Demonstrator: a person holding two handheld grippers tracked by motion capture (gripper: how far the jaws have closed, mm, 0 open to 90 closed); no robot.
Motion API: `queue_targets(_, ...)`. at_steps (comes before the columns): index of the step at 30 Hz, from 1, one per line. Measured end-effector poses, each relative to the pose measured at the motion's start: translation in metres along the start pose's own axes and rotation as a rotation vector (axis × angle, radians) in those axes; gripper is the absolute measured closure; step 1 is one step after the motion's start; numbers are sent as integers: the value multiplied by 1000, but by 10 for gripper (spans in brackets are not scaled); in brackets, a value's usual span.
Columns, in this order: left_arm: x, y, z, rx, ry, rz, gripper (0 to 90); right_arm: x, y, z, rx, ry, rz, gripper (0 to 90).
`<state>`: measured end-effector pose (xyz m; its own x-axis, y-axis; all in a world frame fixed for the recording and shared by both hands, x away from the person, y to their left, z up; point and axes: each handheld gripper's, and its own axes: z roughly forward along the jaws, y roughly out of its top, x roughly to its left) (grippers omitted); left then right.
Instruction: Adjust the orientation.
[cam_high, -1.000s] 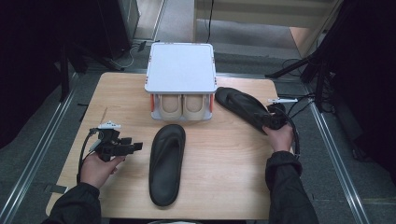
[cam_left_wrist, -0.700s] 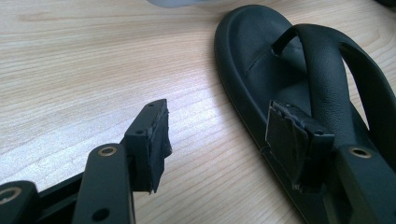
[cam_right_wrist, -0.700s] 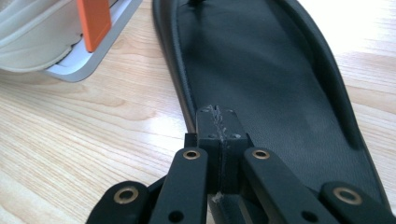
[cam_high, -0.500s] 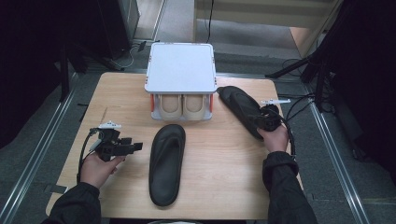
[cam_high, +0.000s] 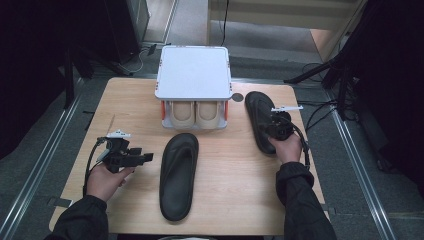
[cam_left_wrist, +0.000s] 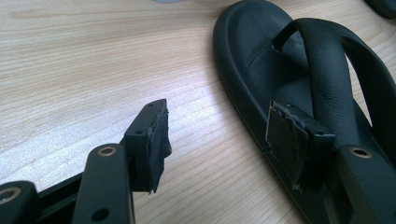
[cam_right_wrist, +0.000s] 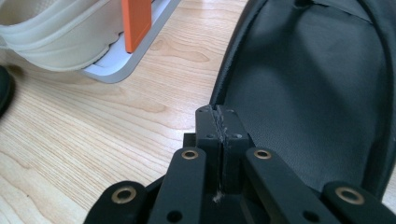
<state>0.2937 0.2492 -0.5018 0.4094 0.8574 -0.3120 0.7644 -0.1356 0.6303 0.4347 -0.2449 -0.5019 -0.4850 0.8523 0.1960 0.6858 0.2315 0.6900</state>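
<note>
Two black flip-flops lie on the wooden table (cam_high: 125, 110). One flip-flop (cam_high: 179, 175) lies lengthwise in the middle. My left gripper (cam_high: 147, 159) stands open just left of it, aimed at its side. In the left gripper view the strap of that flip-flop (cam_left_wrist: 299, 70) rises past my open left gripper (cam_left_wrist: 219, 135), and bare wood lies between the pads. The other flip-flop (cam_high: 257, 112) lies at the right. My right gripper (cam_high: 272, 132) is over its near end. Its pads meet, and my right gripper (cam_right_wrist: 223, 116) has its tips at the inner edge of this flip-flop's sole (cam_right_wrist: 317, 84).
A white two-level shoe rack (cam_high: 194, 70) stands at the back middle, with a pair of beige shoes (cam_high: 195, 114) under its top plate. In the right gripper view its rim (cam_right_wrist: 116, 70) and an orange post (cam_right_wrist: 137, 21) are close on the left. Cables trail off both table sides.
The right flip-flop has swung from slanted to nearly lengthwise, its near end coming inward with my right hand. The left hand and the middle flip-flop have kept still.
</note>
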Motion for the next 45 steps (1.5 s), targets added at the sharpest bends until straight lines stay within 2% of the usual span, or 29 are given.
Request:
queue_targets(13,0,0,0,-6,-1,-1,396,3,2,3,7,-2,-1,888)
queue_targets(17,0,0,-1,-8,2,-2,396,-3,4,-4,-21,-35,13,838)
queue_targets(19,1,-1,-1,-11,4,-3,396,-8,5,-7,-32,-67,-3,817)
queue_targets(25,2,-4,-5,-4,11,-13,396,-30,8,-20,-84,-88,72,737)
queue_targets(33,5,-12,-11,-11,31,-34,396,-44,15,-22,-118,-121,110,677)
queue_targets(38,6,-17,-15,-13,42,-41,395,-51,18,-12,-95,-131,122,631)
queue_targets(45,7,-19,-16,-12,49,-48,395,-61,17,3,-49,-149,158,626)
